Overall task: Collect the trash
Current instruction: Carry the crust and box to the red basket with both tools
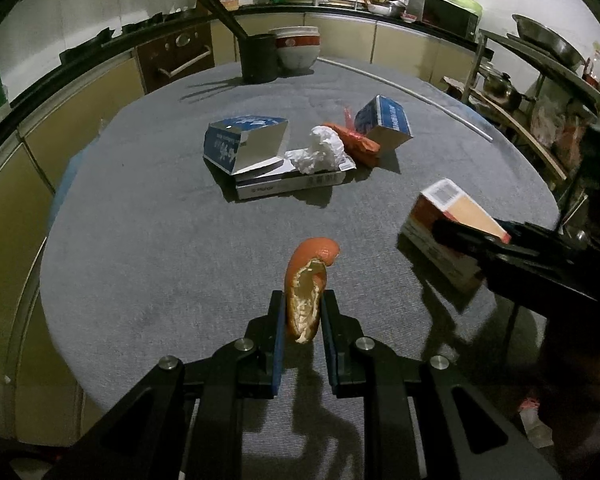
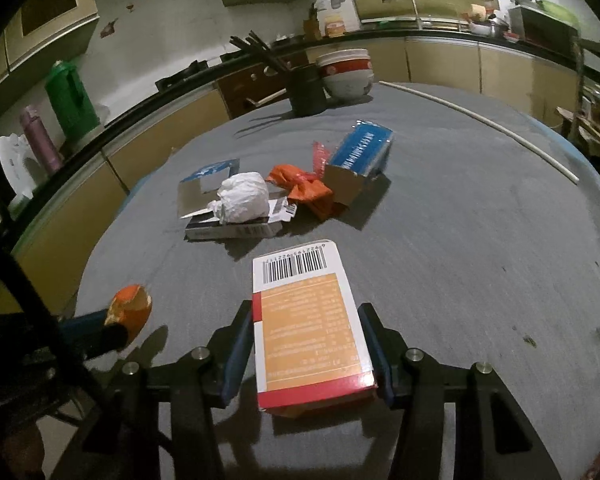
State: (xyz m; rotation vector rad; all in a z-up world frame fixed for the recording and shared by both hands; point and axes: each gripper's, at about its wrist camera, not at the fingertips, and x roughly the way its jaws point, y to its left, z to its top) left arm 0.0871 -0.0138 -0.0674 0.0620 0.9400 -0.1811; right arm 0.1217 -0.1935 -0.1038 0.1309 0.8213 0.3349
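Note:
My left gripper (image 1: 303, 300) is shut on an orange peel (image 1: 309, 280) and holds it above the grey table (image 1: 148, 240); the peel also shows in the right wrist view (image 2: 129, 309). My right gripper (image 2: 306, 316) is shut on an orange and white carton with a barcode (image 2: 308, 320), held above the table; the carton also shows in the left wrist view (image 1: 448, 216). Mid-table lie an open blue box (image 1: 244, 142), a flat box (image 1: 292, 182), a crumpled white tissue (image 1: 322, 150), an orange wrapper (image 1: 356, 140) and a second blue box (image 1: 384, 118).
A dark utensil holder (image 1: 259, 58) and stacked bowls (image 1: 298, 46) stand at the table's far side. A thin white rod (image 1: 420, 96) lies along the far right edge. Cabinets and a counter ring the table; a shelf with pots (image 1: 540, 80) is at right.

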